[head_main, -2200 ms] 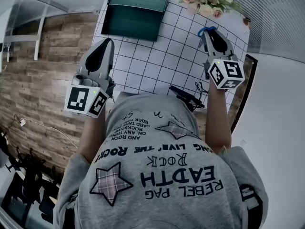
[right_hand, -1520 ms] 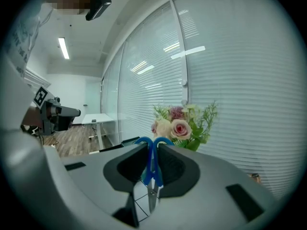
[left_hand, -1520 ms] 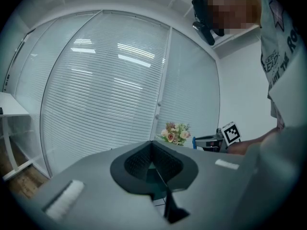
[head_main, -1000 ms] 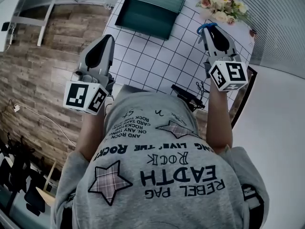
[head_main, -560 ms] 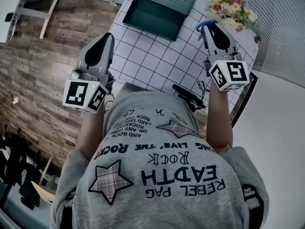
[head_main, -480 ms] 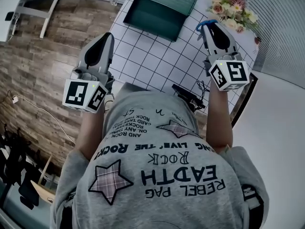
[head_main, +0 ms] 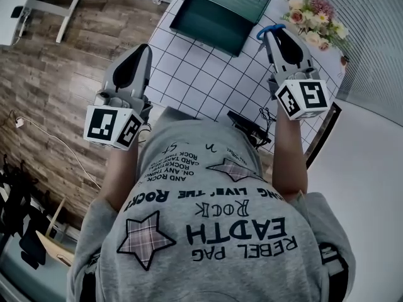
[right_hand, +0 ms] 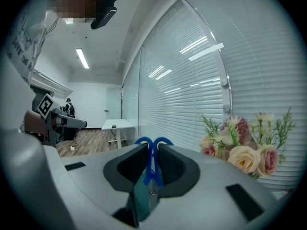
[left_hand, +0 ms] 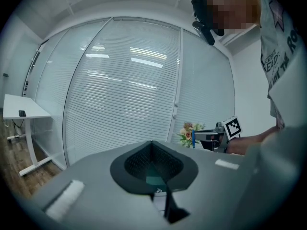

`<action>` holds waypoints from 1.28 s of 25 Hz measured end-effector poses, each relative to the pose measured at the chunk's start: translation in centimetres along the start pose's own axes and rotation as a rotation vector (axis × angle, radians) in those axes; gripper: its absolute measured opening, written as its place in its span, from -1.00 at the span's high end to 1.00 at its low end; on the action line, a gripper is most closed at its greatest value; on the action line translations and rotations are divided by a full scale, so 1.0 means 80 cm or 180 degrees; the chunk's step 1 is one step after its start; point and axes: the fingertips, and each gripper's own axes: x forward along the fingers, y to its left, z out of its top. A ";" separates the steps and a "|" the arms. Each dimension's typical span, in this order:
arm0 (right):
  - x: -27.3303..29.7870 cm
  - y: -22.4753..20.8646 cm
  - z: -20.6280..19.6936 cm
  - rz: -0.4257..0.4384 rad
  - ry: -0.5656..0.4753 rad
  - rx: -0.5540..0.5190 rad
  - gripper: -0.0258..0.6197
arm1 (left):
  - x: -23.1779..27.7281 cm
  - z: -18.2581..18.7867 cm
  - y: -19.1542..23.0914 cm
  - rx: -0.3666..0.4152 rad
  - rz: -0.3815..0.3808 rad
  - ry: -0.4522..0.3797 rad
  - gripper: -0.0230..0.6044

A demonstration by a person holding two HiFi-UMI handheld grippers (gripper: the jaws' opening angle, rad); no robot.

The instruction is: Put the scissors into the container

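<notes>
Your right hand-held gripper [head_main: 277, 35], at 1 o'clock above the table [head_main: 208, 80], grips the blue scissors [right_hand: 152, 163]; the green container [head_main: 223, 14] sits at 12 o'clock; your left hand-held gripper [head_main: 140, 50], at 11 o'clock, is closed, empty.

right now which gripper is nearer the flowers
Right. The right gripper, holding the scissors, is just left of the flowers in the head view; the left gripper is off on the other side of the container.
</notes>
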 end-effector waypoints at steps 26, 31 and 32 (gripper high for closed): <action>0.063 0.015 0.000 0.0130 0.0087 0.0080 0.68 | 0.031 -0.012 0.045 -0.0129 -0.0035 0.0137 0.90; 0.072 0.013 0.001 0.0153 0.0122 0.0080 0.68 | 0.040 -0.015 0.050 -0.0166 -0.0047 0.0155 0.90; 0.073 0.012 0.001 0.0157 0.0127 0.0082 0.68 | 0.042 -0.016 0.052 -0.0174 -0.0047 0.0158 0.90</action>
